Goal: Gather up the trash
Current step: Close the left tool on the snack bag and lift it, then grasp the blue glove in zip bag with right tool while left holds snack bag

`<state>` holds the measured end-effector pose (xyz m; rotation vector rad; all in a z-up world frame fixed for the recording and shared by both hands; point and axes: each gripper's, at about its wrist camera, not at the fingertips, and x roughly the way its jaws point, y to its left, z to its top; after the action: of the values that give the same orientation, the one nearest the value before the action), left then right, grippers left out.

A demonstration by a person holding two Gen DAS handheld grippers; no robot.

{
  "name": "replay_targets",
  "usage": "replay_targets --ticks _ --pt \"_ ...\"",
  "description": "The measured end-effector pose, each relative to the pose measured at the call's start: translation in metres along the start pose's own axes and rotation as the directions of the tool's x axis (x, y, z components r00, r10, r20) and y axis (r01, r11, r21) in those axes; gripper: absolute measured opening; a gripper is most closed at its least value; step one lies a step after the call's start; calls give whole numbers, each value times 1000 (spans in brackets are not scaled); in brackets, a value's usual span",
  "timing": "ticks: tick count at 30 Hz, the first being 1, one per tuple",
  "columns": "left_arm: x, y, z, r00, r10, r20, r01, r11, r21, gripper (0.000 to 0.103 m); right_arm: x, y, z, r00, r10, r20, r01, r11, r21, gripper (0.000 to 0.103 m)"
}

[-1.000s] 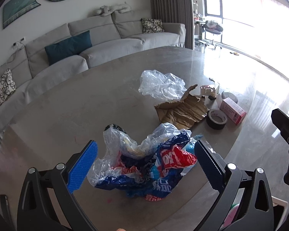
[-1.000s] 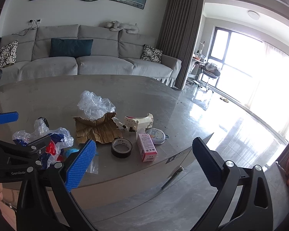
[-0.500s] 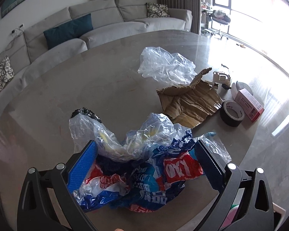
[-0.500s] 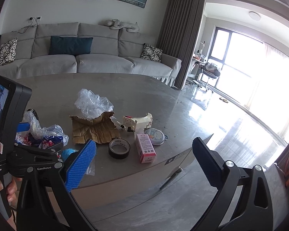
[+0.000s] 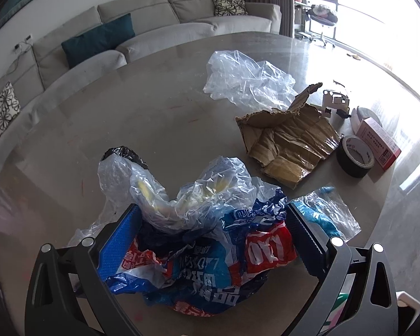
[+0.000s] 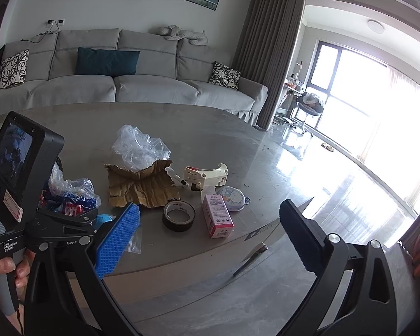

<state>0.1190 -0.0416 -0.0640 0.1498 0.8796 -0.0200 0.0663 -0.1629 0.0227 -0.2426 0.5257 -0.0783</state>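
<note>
A crumpled pile of blue, red and clear plastic wrappers [image 5: 198, 249] lies at the near edge of the round grey table [image 5: 112, 128]. My left gripper [image 5: 210, 240] is open, its jaws on either side of the pile. The pile also shows in the right wrist view [image 6: 70, 196], behind the left gripper's body. A clear plastic bag [image 5: 246, 81] and a torn piece of brown cardboard [image 5: 288, 145] lie farther back. My right gripper [image 6: 210, 240] is open and empty, held off the table's front edge.
A black tape roll [image 5: 354, 156], a pink box [image 5: 380, 142], a white tape dispenser [image 6: 204, 177] and a round tin [image 6: 232, 198] sit at the table's right side. A small clear zip bag with something blue [image 5: 324, 215] lies right of the pile. A grey sofa [image 6: 112, 84] stands behind.
My left gripper has moved forward and down until its open jaws stand around the wrapper pile. My right gripper has stayed almost still.
</note>
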Motion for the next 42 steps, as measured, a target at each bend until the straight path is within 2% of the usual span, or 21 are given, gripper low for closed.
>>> replay_targets --ticks 1,3,8,12,14,19,23,32,42 --pt "0 0 0 1000 1 5 -1 1000 0 97 0 0 0 1000 0 0 0 1000 0 99" --pt "0 1 -1 1000 -3 13 3 1000 3 82 0 1 0 1000 2 0 -2 1000 0 99" --pt "-4 3 -3 999 -19 36 19 1000 5 58 0 3 -2 1000 4 1 -4 1000 -6 99" --pt "-12 7 -4 998 -19 62 19 1000 -7 46 0 6 -3 1000 4 -2 -4 1000 -13 99" --pt "-20 11 -4 996 -17 84 20 999 -29 43 1 7 -4 1000 8 -4 -8 1000 -16 99" --pt "-46 21 0 991 -16 134 19 1000 -25 40 3 10 -3 1000 17 -3 -17 1000 -14 99" --pt "-74 27 1 980 11 199 -12 1000 5 40 6 16 -2 999 38 0 -38 999 -2 99" --pt "-109 51 1 961 40 274 -40 999 -9 40 23 53 -2 994 106 -8 -106 994 3 99" --pt "-92 79 1 969 66 238 -54 997 -55 40 45 84 -17 988 151 -42 -152 988 -10 99"
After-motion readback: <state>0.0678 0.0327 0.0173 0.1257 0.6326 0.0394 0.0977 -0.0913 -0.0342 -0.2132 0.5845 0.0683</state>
